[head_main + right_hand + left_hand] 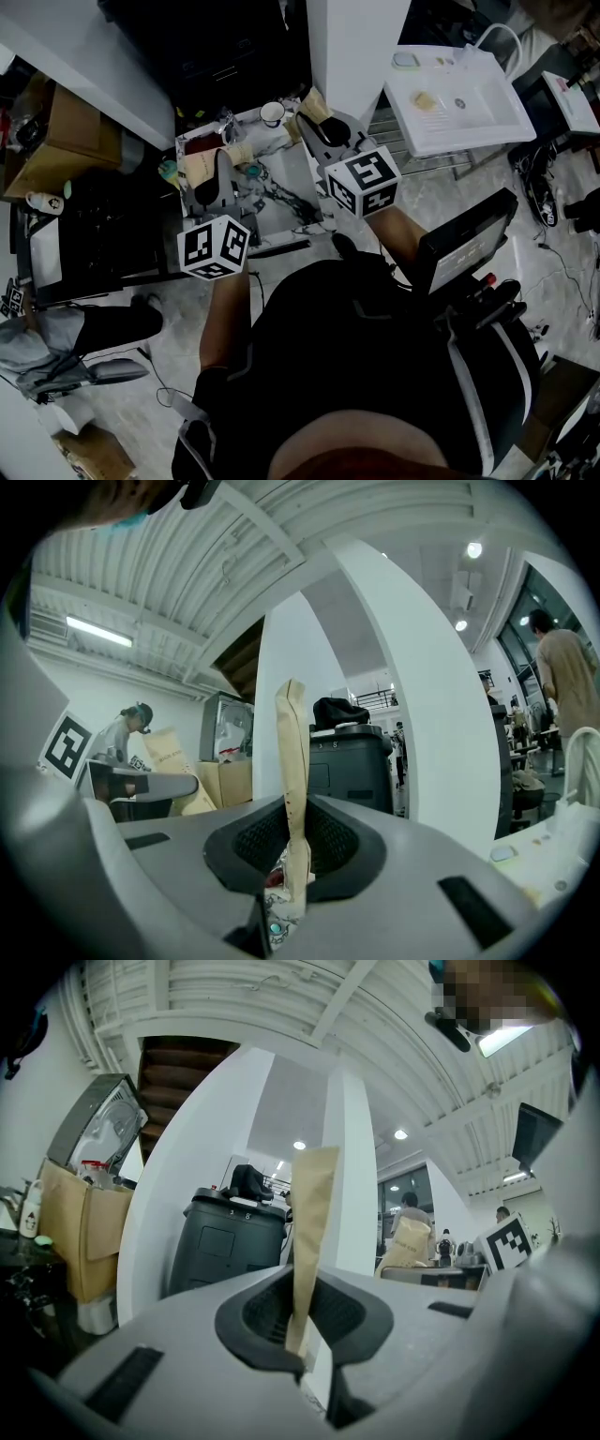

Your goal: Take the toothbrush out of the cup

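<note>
Head view: over a marbled tabletop (291,187), the left gripper (223,157) clamps narrowly on an upright tan paper strip (310,1232) and the right gripper (305,120) on a second tan strip (292,780). A white cup (272,113) stands between them at the far edge. The toothbrush cannot be made out.

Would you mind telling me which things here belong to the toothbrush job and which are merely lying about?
Job: white cup; left tool and right tool, each shut on tan paper. No toothbrush can be made out.
Lying about: white sink unit, cardboard box, mug.
</note>
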Tool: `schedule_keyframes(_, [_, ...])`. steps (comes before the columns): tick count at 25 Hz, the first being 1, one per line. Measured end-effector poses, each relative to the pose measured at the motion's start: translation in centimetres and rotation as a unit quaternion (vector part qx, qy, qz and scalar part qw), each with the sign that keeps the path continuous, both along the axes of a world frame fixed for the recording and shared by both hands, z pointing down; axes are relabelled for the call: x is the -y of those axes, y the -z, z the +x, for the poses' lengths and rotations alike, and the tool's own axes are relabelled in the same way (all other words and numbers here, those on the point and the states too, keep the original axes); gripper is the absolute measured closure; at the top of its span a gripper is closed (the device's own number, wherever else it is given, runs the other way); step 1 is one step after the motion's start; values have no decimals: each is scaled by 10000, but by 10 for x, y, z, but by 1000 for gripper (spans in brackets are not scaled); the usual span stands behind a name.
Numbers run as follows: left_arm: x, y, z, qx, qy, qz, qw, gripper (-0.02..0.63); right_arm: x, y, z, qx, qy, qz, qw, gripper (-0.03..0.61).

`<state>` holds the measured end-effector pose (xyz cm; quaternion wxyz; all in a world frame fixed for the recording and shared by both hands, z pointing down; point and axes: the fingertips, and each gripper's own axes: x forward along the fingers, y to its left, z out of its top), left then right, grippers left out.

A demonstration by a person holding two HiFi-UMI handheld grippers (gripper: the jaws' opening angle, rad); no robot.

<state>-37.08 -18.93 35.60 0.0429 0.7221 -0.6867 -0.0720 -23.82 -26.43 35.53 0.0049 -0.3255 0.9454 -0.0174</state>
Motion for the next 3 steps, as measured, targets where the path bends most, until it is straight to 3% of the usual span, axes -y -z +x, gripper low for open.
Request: schedule_keyframes(3, [4, 0, 1, -16, -2, 3, 10000, 583, 4, -1, -1, -17, 13, -8, 10000, 526])
